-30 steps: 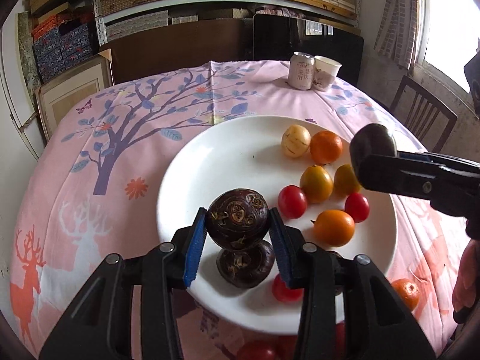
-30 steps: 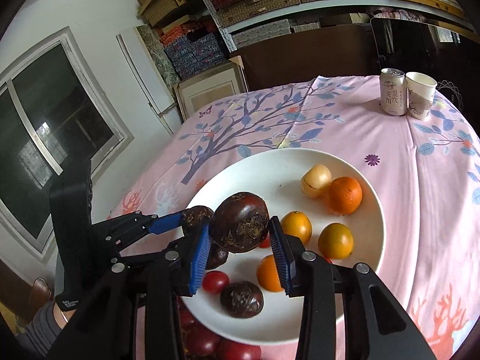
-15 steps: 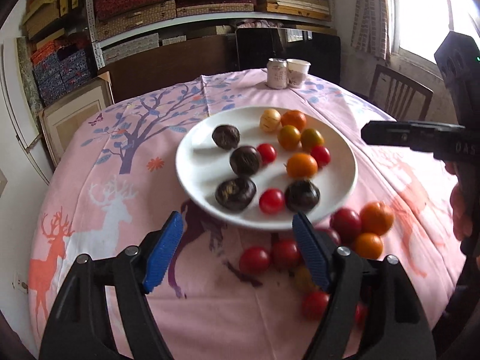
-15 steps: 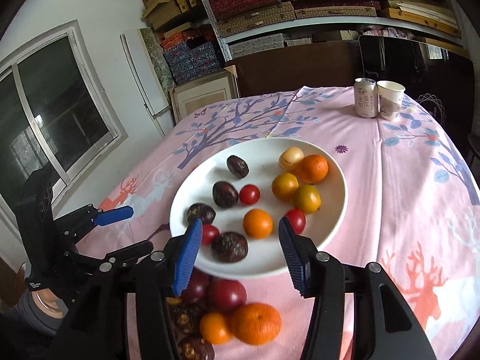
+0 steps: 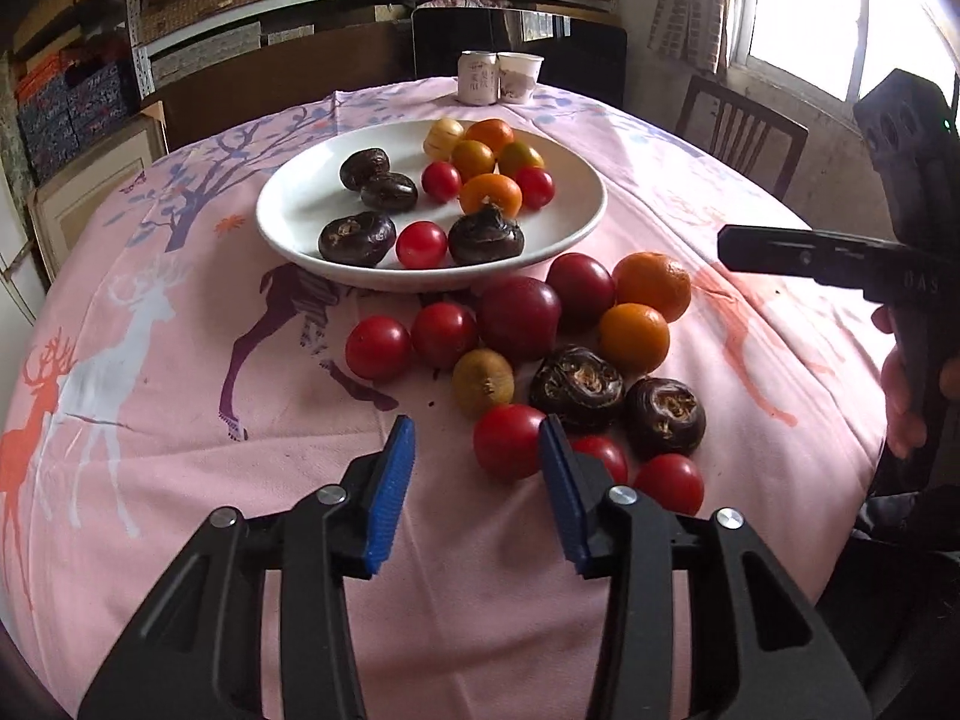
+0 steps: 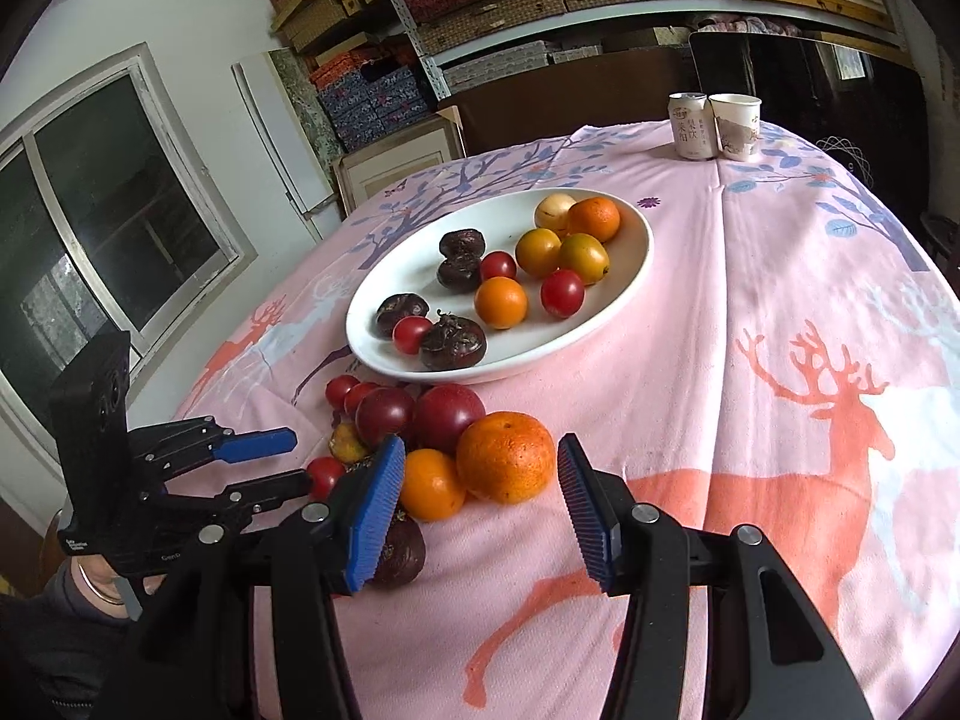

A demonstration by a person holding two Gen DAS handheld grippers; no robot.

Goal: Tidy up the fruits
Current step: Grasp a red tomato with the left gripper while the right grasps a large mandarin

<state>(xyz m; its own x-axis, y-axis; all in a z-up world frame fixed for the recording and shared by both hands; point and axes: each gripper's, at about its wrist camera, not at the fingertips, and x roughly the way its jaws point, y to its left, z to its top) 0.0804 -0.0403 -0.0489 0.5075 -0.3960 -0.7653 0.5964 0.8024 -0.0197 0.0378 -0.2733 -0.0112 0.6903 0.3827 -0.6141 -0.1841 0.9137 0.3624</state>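
Observation:
A white plate (image 5: 300,210) (image 6: 639,252) holds several dark chestnut-like fruits, red tomatoes, small oranges and one pale yellow fruit. Nearer, loose fruit lies on the pink cloth: red tomatoes, two dark plums, oranges and dark chestnut-like fruits. My left gripper (image 5: 474,450) (image 6: 293,462) hovers over the near side of this pile, its jaws closing on nothing. A red tomato (image 5: 507,441) lies just past its right fingertip. My right gripper (image 6: 477,459) stands open and empty, with a large orange (image 6: 505,456) right ahead of the gap. One of its fingers (image 5: 780,249) reaches in from the right.
A drink can (image 5: 478,78) (image 6: 690,126) and a paper cup (image 5: 521,78) (image 6: 735,126) stand at the table's far edge. A wooden chair (image 5: 744,126) is beyond the right edge. Shelves with boxes fill the back wall. The cloth drops off close in front.
Both grippers let go of the dark fruits they held over the plate and drew back to the loose pile. The left jaws spread wide, then narrowed.

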